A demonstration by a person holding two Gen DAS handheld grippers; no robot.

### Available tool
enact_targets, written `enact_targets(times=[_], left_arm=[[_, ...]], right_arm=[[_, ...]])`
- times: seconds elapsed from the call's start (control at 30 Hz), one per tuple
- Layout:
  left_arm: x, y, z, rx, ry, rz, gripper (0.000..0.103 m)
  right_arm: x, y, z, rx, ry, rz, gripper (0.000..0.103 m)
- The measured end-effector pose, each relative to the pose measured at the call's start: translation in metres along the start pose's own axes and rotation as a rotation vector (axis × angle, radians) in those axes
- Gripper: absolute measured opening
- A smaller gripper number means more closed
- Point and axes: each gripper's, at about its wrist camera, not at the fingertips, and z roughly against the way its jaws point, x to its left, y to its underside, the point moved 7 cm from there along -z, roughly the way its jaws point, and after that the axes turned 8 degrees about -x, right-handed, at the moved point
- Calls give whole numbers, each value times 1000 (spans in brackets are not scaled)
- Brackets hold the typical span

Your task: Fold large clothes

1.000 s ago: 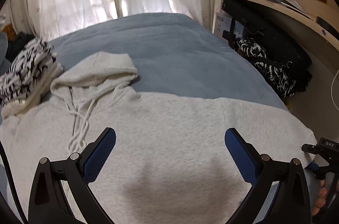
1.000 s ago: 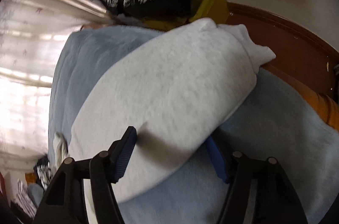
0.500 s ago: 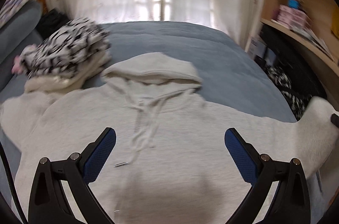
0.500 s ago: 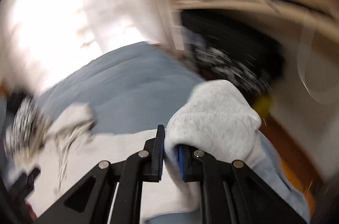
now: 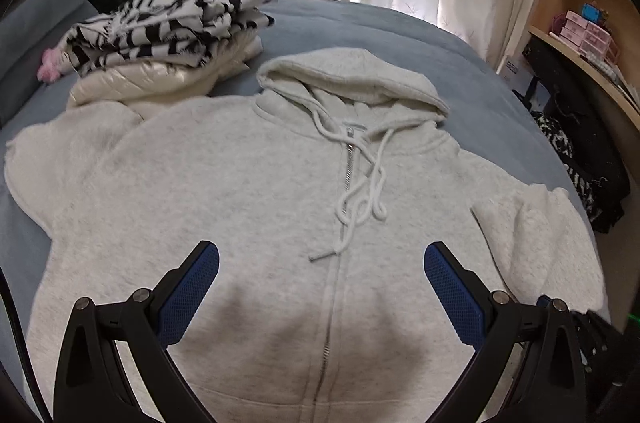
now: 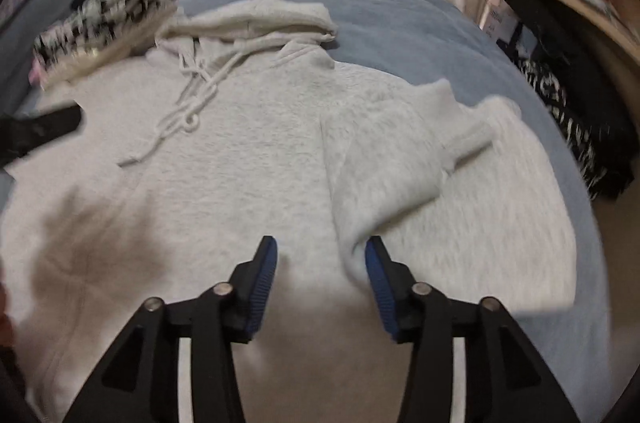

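A light grey zip hoodie [image 5: 248, 191] lies face up on the blue bed, hood toward the window; it also shows in the right wrist view [image 6: 248, 151]. Its right sleeve [image 6: 384, 151] is folded back over the body. My left gripper [image 5: 320, 287] is open and empty above the lower chest, astride the zipper [image 5: 347, 163]. My right gripper [image 6: 320, 263] is open just above the lower front, its right fingertip [image 6: 374, 259] beside the sleeve's fold. The left sleeve [image 5: 60, 151] lies spread out.
A stack of folded clothes [image 5: 168, 35] with a black-and-white patterned top sits at the bed's far left. Black bags and patterned clothes [image 5: 580, 159] lie by the wooden shelves [image 5: 588, 35] on the right. The blue blanket [image 5: 400, 35] is bare beyond the hood.
My right gripper carried the right sleeve over the body, then opened and let it go. My left gripper swung left to face the hoodie's middle.
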Motion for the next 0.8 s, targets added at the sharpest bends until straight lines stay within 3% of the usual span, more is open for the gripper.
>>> enact_targets(times=[0.2,0.33,0.5,0.63,0.8], left_arm=[[-44,6,6,7,102,-71,102],[-96,7,8,7,175,-180,102],[-165,14,2,42,250,-317,102],[-210,26,-15,81,249,-422,102],[-235,42,-50,132,152,-543,102]], right_arm=[[-32,17,35,-91,-115,-306,52],[-61,22,57,-170,-76,-473,52],[-87,31,67,-175,12,-530,52],[-98,46,59,-141,30,-565,52],[-98,58,49,-121,48,-576,52]])
